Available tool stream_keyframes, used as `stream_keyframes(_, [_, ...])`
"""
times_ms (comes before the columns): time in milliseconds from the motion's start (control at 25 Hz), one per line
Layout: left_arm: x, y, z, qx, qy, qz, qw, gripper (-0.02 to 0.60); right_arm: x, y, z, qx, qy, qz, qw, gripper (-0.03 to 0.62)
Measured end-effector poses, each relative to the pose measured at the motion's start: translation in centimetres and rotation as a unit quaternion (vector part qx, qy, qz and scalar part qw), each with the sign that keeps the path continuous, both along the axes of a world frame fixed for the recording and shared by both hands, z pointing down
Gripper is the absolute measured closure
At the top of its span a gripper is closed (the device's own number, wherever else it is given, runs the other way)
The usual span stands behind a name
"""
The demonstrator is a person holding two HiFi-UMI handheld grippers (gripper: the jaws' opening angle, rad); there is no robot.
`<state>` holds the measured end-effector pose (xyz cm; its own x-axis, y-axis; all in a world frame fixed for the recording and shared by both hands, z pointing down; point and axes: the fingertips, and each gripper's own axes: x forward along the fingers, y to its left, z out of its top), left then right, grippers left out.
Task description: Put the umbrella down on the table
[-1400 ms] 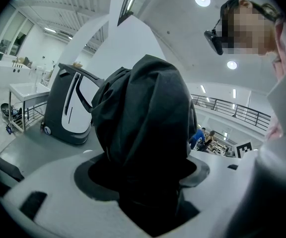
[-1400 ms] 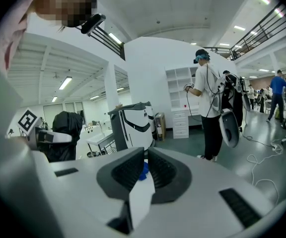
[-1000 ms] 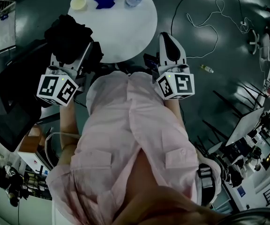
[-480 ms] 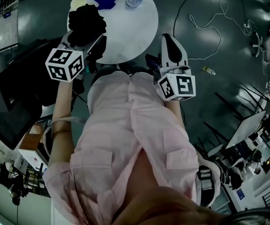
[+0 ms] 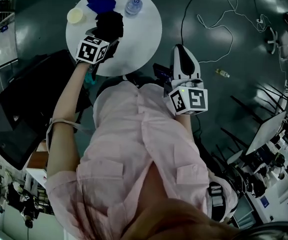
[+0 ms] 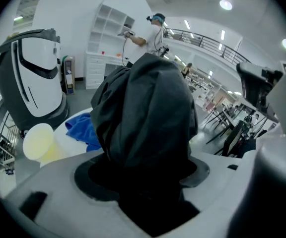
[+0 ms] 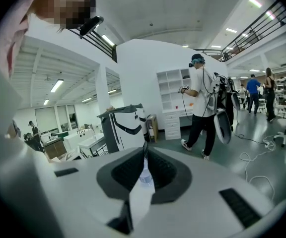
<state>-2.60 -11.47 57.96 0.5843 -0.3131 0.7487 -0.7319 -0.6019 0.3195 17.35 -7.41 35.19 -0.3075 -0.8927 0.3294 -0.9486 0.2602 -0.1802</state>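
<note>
Over the left edge of the round white table (image 5: 144, 34), the left gripper (image 5: 100, 43) is clenching a crumpled black umbrella (image 6: 145, 113); the right gripper (image 7: 144, 152) is hanging closed, empty, above grey floor (image 5: 234, 49).

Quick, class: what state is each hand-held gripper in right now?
Left hand-held gripper: shut on the umbrella.
Right hand-held gripper: shut, holding nothing.

Head view: steeply down past the person's torso onto the round worktop (image 5: 144, 34).
Left gripper view: close and level over the worktop, umbrella (image 6: 148, 113) filling centre. Shares blue cloth (image 6: 81, 128) and yellow cup (image 6: 37, 142) with the head view.
Right gripper view: level, facing the hall. Shares bottle (image 7: 144, 175).
</note>
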Motion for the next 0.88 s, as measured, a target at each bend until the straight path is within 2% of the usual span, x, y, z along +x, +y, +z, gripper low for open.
stream_keyframes(360, [1.8, -1.5, 5.3, -0.037, -0.052, 0.046, 0.9969, 0.258, -0.1, -0.5, 1.0, -0.020, 0.001, 0.010, 1.000, 0.554])
stream_keyframes(640, [0.3, -1.7, 8.5, -0.077, -0.120, 0.039, 0.9890, 0.258, 0.2, -0.7, 1.4, -0.031, 0.006, 0.018, 0.999, 0.554])
stream_keyframes(800, [0.6, -1.4, 10.6, -0.104, -0.118, 0.033, 0.9870, 0.256, 0.1, -0.8, 1.5, -0.036, 0.010, 0.017, 0.999, 0.554])
stream_keyframes(880, [0.5, -1.6, 11.4, -0.105, -0.130, 0.032, 0.9854, 0.256, 0.1, -1.0, 1.5, -0.037, 0.011, 0.016, 0.999, 0.554])
